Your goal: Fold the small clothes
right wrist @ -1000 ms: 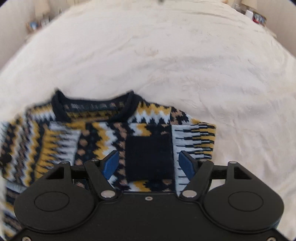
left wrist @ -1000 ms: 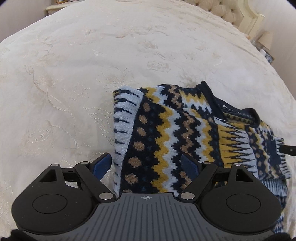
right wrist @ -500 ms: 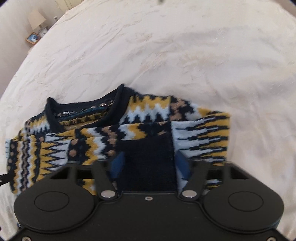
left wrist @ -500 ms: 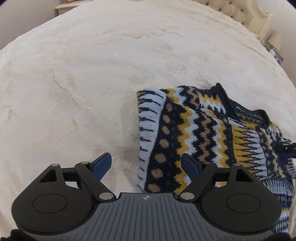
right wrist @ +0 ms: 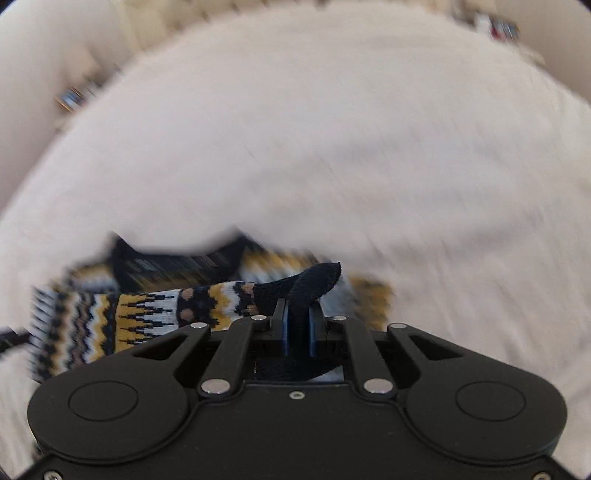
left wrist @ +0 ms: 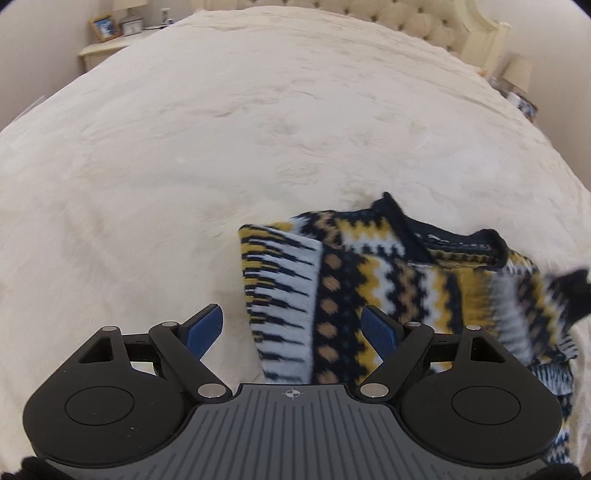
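Pinching a sleeve cuff to begin the fold

Left gripper (left wrist: 291, 328) hangs wide open, empty, over the patterned sweater (left wrist: 373, 280) lying on the cream bedspread (left wrist: 221, 147); right gripper (right wrist: 297, 325) is closing, pads pressing the dark cuff (right wrist: 314, 280). Next, probably carry it across. Only the right view shows the pinch; the left shows the neckline sharply.

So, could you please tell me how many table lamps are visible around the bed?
2. One cream-shaded table lamp stands on the nightstand at the far left corner, cropped by the frame; another cream-shaded lamp sits right of the tufted headboard. Others may be hidden.
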A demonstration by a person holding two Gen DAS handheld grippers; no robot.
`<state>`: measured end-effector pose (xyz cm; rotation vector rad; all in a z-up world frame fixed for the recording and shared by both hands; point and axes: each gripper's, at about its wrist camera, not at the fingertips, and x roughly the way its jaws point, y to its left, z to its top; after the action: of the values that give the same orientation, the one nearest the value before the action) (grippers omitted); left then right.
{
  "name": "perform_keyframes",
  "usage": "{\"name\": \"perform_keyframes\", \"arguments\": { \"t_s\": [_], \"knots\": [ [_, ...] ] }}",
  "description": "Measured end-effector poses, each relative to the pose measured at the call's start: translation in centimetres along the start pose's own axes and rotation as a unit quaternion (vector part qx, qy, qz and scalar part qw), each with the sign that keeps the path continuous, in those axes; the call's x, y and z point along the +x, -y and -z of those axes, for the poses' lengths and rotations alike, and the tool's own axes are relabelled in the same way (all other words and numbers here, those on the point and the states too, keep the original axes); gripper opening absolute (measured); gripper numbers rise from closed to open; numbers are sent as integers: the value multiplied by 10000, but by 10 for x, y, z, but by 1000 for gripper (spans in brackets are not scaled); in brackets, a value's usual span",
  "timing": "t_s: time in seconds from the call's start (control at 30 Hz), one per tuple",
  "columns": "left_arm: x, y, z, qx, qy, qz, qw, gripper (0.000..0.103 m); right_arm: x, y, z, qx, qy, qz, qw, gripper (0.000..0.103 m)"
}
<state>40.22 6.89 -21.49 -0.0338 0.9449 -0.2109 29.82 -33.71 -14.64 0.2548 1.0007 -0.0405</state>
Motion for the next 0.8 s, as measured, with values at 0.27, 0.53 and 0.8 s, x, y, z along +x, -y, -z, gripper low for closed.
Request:
{"name": "perform_keyframes", "arguments": {
  "t_s": [0.27, 0.53, 0.8],
  "knots": [
    [51, 14, -8, 519, -382, -640, 9959, 82, 34, 4, 8, 47, -400, 258, 9989, 33],
    [78, -8, -1, 496, -627, -645, 9947, 103, 54, 16, 24, -209, -564, 628, 9962, 37],
    [36, 2, 0, 502, -359, -460, 9970, 102, 20, 17, 25, -49, -289, 860, 9959, 59]
  ]
}}
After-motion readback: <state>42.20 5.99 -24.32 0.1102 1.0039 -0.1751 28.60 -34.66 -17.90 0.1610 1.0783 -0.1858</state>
